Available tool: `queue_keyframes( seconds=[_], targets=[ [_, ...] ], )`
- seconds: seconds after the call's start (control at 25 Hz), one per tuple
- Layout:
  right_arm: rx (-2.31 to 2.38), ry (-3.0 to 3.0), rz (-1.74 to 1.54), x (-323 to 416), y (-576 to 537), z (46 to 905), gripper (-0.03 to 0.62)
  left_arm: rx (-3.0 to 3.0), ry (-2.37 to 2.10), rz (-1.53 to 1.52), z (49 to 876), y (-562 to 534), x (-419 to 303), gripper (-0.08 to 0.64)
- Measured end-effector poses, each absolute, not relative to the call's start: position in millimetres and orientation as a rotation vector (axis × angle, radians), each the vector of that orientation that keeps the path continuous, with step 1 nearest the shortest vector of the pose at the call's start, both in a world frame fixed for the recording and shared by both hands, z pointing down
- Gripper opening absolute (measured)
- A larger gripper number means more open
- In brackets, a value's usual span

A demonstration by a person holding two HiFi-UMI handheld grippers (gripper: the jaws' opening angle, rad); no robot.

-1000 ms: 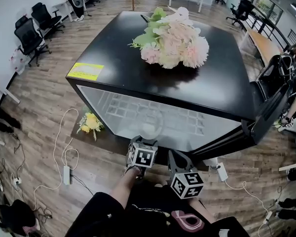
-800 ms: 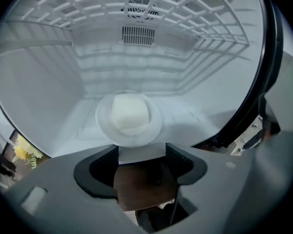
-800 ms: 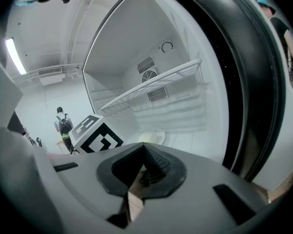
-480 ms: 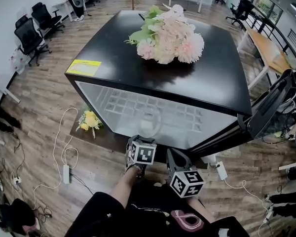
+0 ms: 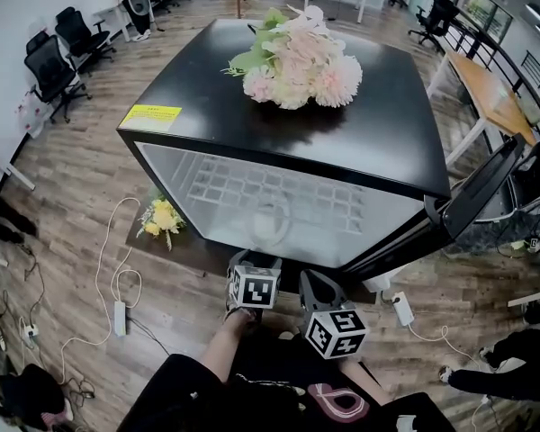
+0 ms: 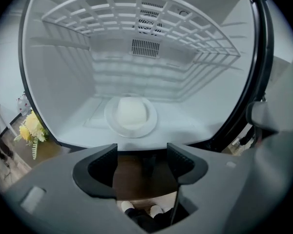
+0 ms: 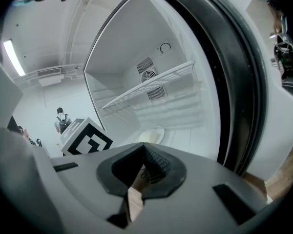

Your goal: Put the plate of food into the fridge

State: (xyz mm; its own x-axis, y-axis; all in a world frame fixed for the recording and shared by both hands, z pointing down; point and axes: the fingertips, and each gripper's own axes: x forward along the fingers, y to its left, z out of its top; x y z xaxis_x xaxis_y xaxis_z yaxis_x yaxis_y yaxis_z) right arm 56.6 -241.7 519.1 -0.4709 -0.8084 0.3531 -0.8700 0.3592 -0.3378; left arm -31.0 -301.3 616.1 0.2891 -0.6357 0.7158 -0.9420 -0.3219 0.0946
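A white plate of pale food (image 6: 131, 116) rests on the floor of the open fridge (image 5: 279, 214); it also shows as the plate (image 5: 272, 226) and, small, the plate (image 7: 151, 134). My left gripper (image 6: 141, 157) is open and empty, just outside the fridge's front edge and pointing at the plate. In the head view the left gripper (image 5: 252, 266) hangs low in front of the opening. My right gripper (image 7: 142, 156) is beside it, jaws closed together with nothing between them; the right gripper (image 5: 311, 284) is near the door side.
The fridge door (image 5: 475, 196) stands open to the right. A bunch of pale flowers (image 5: 297, 57) lies on the black fridge top. A wire shelf (image 6: 141, 18) spans the upper inside. Yellow flowers (image 5: 165, 220) and cables (image 5: 117, 286) lie on the wooden floor at left.
The grippers have barely moved, staying in front of the open fridge. The view has shifted a little. The person at the right edge has moved away.
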Motion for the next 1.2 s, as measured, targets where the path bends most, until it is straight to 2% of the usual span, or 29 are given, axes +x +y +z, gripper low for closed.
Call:
queue_keyframes(
  seconds=[0.72,1.2],
  targets=[
    [1.537,-2.455,0.708,76.0,-203.6,529.6,0.008,2.162,-1.416,0.478,560.9,-221.9,-4.5,0.302],
    [1.513,-2.435,0.675,88.5,-169.1,541.0,0.009,2.249,-1.433,0.38,546.4,-173.4,10.8,0.302]
  ],
)
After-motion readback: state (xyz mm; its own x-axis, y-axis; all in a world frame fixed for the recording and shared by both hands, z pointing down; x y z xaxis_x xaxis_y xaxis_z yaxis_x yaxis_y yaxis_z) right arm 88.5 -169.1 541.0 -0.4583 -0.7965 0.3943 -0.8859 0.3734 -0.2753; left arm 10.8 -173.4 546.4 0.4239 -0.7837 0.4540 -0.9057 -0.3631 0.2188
